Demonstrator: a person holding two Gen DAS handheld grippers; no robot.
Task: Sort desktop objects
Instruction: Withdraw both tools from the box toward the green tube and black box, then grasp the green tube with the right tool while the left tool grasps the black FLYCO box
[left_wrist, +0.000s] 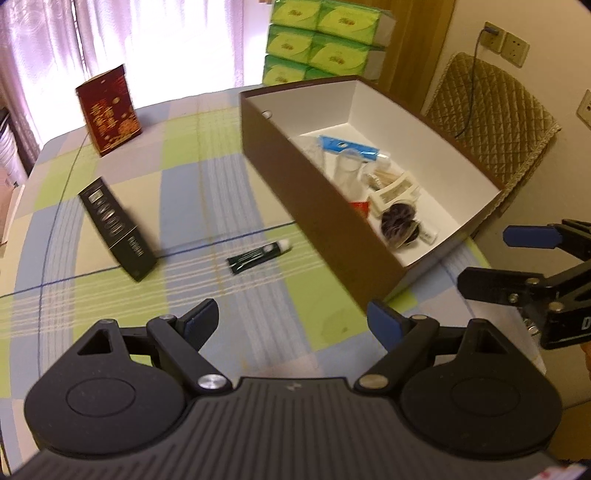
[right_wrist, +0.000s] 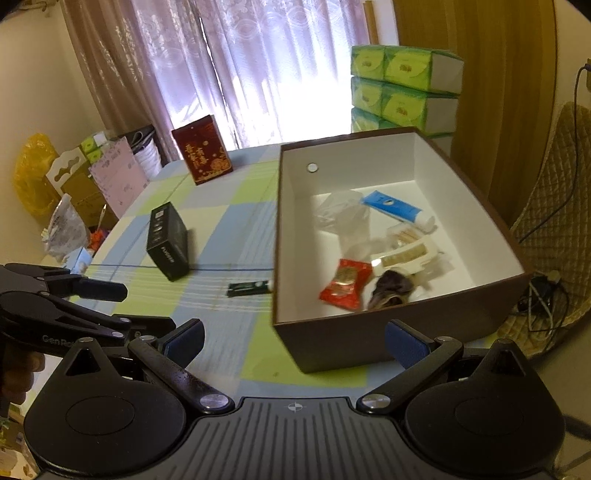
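Observation:
A brown box with a white inside (left_wrist: 314, 206) (right_wrist: 476, 177) stands on the checked tablecloth (left_wrist: 207, 177) (right_wrist: 229, 229). In it lie a blue tube (right_wrist: 395, 208), a red packet (right_wrist: 345, 284), a dark furry thing (right_wrist: 391, 290), a white holder (left_wrist: 395, 190) and clear wrapping. Outside it, on the cloth, lie a small dark green tube (left_wrist: 258, 256) (right_wrist: 249, 287) and a black carton (left_wrist: 118, 229) (right_wrist: 168, 240). My left gripper (left_wrist: 291, 319) hovers open over the cloth, short of the green tube. My right gripper (right_wrist: 293, 341) is open at the box's near corner, holding nothing.
A red gift box (left_wrist: 109, 109) (right_wrist: 203, 155) stands at the table's far side. Green tissue packs (left_wrist: 325, 40) (right_wrist: 406, 88) are stacked behind the brown box. A quilted chair back (left_wrist: 491, 122) is to the right. Bags and cartons (right_wrist: 74, 192) crowd the floor on the left.

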